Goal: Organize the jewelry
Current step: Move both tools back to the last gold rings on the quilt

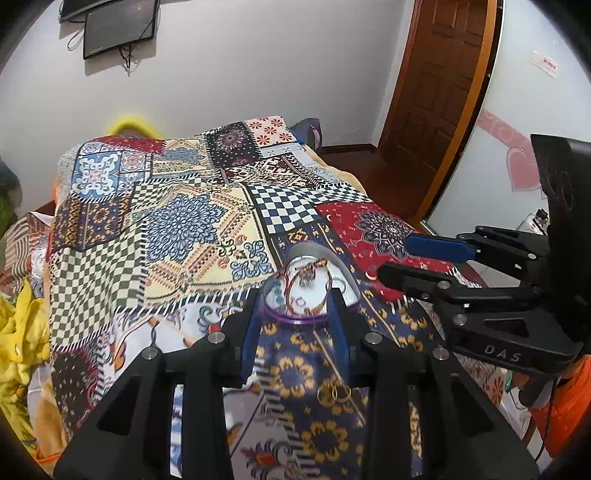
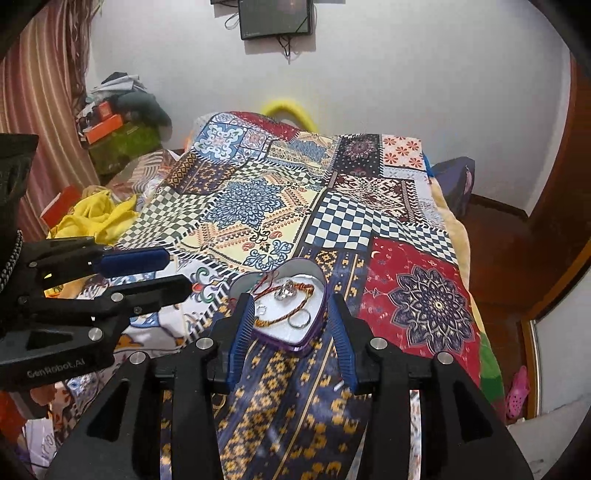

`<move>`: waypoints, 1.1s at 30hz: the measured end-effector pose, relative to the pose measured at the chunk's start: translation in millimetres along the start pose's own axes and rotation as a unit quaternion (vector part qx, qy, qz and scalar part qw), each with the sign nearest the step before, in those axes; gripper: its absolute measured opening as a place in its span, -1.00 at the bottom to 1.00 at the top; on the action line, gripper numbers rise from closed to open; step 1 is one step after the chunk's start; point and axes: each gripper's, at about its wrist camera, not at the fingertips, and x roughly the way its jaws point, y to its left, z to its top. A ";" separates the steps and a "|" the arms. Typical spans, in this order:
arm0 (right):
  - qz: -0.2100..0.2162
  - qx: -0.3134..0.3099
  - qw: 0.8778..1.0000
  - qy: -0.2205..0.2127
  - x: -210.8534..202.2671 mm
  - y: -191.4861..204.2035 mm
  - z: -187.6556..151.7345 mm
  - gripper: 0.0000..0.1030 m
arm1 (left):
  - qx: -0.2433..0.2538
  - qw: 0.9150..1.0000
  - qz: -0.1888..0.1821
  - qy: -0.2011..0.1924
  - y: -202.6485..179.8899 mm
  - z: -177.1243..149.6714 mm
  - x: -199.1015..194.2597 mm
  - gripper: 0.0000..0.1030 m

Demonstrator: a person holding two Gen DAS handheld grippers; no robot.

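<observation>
A heart-shaped purple-rimmed box (image 1: 347, 277) (image 2: 320, 284) with a white lining sits on the patchwork bedspread. It holds braided thread bracelets (image 2: 291, 314), a crystal ring (image 2: 287, 292) and a silver ring (image 2: 300, 319). Gold rings (image 1: 334, 394) lie on the cloth between my left fingers, nearer the camera than the box. My left gripper (image 1: 295, 299) is open just in front of the box. My right gripper (image 2: 291, 301) is open, its fingertips on either side of the box. Each gripper shows in the other view: the right (image 1: 399, 262), the left (image 2: 173, 269).
The patchwork bedspread (image 1: 177, 229) covers the bed. Yellow cloth (image 2: 92, 218) and boxes lie at the left. A wooden door (image 1: 436, 92) stands at the right. A wall screen (image 2: 275, 18) hangs behind the bed.
</observation>
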 end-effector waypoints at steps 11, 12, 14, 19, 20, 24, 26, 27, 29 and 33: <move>0.021 0.000 0.999 0.031 0.7 23.9 -38.3 -0.27 | 0.022 0.999 0.022 0.017 -3.2 -36.9 -22.6 -0.22; 0.024 -0.002 0.999 0.040 4.8 26.6 -43.9 -0.27 | 0.024 0.999 0.024 0.022 -3.1 -41.9 -21.8 -0.22; 0.028 -0.005 0.998 0.058 15.4 32.4 -52.8 -0.27 | 0.025 0.999 0.027 0.029 -1.4 -49.4 -19.5 -0.22; 0.031 -0.024 0.995 0.095 36.7 46.0 -72.9 -0.27 | 0.014 0.998 0.027 0.048 6.9 -65.1 -10.5 -0.22; 0.030 -0.027 0.994 0.101 40.9 48.1 -74.9 -0.27 | 0.011 0.998 0.027 0.051 8.4 -67.0 -8.9 -0.22; 0.020 -0.045 0.994 0.102 50.8 54.9 -78.7 -0.27 | 0.005 0.998 0.026 0.061 13.9 -73.5 -1.2 -0.22; 0.020 -0.053 0.994 0.093 52.0 56.2 -77.8 -0.27 | 0.005 0.998 0.026 0.064 14.8 -75.3 2.1 -0.22; 0.022 -0.054 0.994 0.088 53.1 55.7 -77.7 -0.27 | 0.006 0.998 0.027 0.065 15.2 -75.8 3.4 -0.22; 0.029 -0.052 0.995 0.085 54.3 53.8 -78.9 -0.27 | 0.007 0.997 0.027 0.066 15.9 -77.4 5.7 -0.22; 0.036 -0.055 0.995 0.080 54.6 51.5 -78.4 -0.69 | 0.010 0.997 0.020 0.071 13.2 -78.4 11.8 -0.22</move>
